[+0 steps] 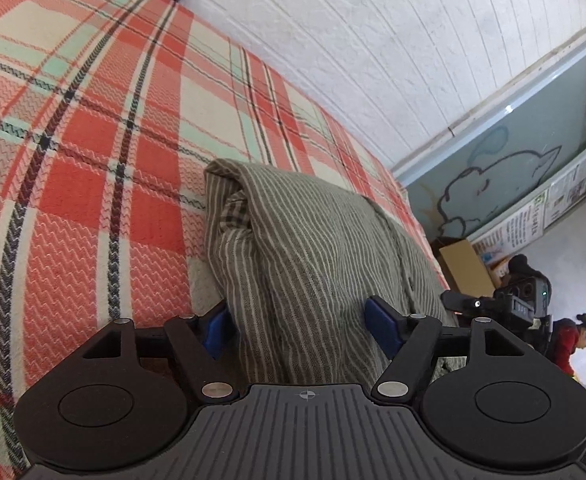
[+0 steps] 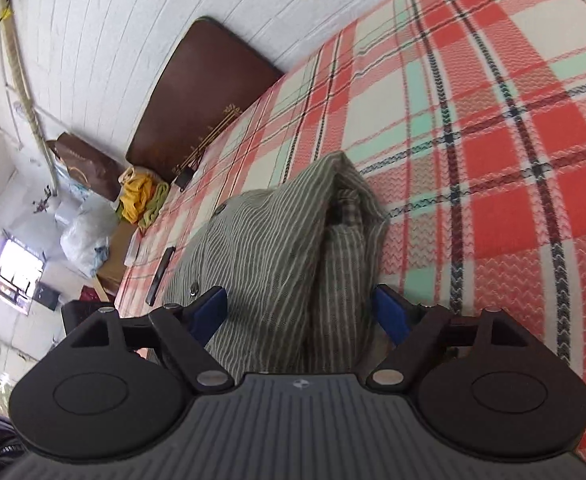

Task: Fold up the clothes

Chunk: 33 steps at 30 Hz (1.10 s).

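Lying folded on the plaid bedsheet [image 1: 93, 152] is a grey striped shirt [image 1: 313, 248], bundled into a thick stack with its folded edge facing away from both cameras. Left gripper [image 1: 301, 326] has its blue pads [image 1: 383, 326] spread wide either side of the shirt's near end, not pressing the cloth. Right gripper [image 2: 301, 314] likewise sits fingers apart astride the near end of the shirt, pads clear of the fabric. Dark wooden headboard [image 2: 197, 92] stands against the white wall [image 2: 133, 20]. A person in red [image 1: 571, 344] is far off in the left wrist view.
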Available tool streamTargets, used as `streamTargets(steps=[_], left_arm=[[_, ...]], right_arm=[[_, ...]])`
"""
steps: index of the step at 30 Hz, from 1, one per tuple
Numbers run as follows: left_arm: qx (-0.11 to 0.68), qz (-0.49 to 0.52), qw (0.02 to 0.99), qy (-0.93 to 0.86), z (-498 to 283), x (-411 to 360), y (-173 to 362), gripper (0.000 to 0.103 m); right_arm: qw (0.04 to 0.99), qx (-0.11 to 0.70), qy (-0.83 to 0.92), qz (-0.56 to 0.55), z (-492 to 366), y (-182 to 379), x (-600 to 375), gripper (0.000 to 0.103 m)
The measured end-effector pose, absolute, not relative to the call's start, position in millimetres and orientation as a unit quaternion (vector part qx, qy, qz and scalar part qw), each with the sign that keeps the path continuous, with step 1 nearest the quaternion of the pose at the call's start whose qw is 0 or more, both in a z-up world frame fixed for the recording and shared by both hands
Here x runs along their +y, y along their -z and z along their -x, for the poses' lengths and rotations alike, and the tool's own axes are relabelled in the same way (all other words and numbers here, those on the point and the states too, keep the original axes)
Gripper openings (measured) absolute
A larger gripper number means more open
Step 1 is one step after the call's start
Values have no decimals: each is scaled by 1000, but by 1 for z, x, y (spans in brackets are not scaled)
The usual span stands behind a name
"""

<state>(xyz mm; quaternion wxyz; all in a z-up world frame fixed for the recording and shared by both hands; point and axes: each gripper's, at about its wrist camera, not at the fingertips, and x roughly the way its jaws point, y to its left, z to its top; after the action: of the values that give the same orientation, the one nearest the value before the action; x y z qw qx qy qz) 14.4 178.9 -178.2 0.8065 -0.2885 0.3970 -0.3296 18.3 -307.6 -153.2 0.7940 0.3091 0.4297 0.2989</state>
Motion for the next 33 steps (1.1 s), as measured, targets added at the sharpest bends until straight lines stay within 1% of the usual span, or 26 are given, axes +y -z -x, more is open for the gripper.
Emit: streamTargets(steps=[2,3,4,6,7,8,11,14,17,20,21,22,23,24,25,26,29,30,31,33], left_arm=[[397,293,804,332,-19,173,178,72],[395,291,806,331,-19,170,177,50],[393,289,808,331,-20,168,176,35],[388,284,812,330,-22,162,174,27],[385,282,814,330,-23,160,172,24],[378,278,819,332,-23,161,166,24],[346,255,838,337,-31,162,146,23],[311,229,859,336,-56,159,129,23],[299,206,873,327,-86,153,125,25],[341,185,875,291,-120,142,150,32],[358,182,873,277,-129,140,160,37],[368,188,870,271,-133,143,169,47],[368,200,866,273,-133,147,171,48],[367,210,864,274,-133,151,171,51],[360,212,867,273,-128,156,167,59],[353,211,870,270,-124,161,161,61],[313,182,896,256,-101,174,132,58],[297,179,900,264,-92,173,121,57],[282,177,902,275,-84,173,110,57],[265,183,893,316,-73,164,100,57]], right_arm=[[786,432,-300,-325,-24,157,-303,74],[782,440,-295,-328,-27,159,-298,61],[778,450,-289,-331,-30,161,-293,45],[780,447,-292,-325,-30,158,-289,30],[782,445,-295,-322,-29,156,-287,27],[784,442,-297,-319,-29,154,-285,25],[805,395,-323,-303,-27,132,-284,25],[828,347,-332,-290,-43,114,-285,25],[847,320,-325,-273,-72,111,-283,25],[854,343,-285,-268,-113,133,-280,32],[856,358,-265,-264,-123,143,-279,40],[857,374,-243,-259,-133,153,-278,48],[855,384,-234,-259,-138,159,-279,53],[857,382,-231,-259,-136,158,-281,53],[860,375,-228,-259,-132,155,-283,56],[864,369,-225,-259,-129,151,-286,57],[899,315,-192,-236,-100,127,-291,56],[905,297,-196,-234,-90,119,-292,51],[904,284,-213,-239,-80,113,-290,42],[897,271,-248,-245,-67,106,-282,38]])
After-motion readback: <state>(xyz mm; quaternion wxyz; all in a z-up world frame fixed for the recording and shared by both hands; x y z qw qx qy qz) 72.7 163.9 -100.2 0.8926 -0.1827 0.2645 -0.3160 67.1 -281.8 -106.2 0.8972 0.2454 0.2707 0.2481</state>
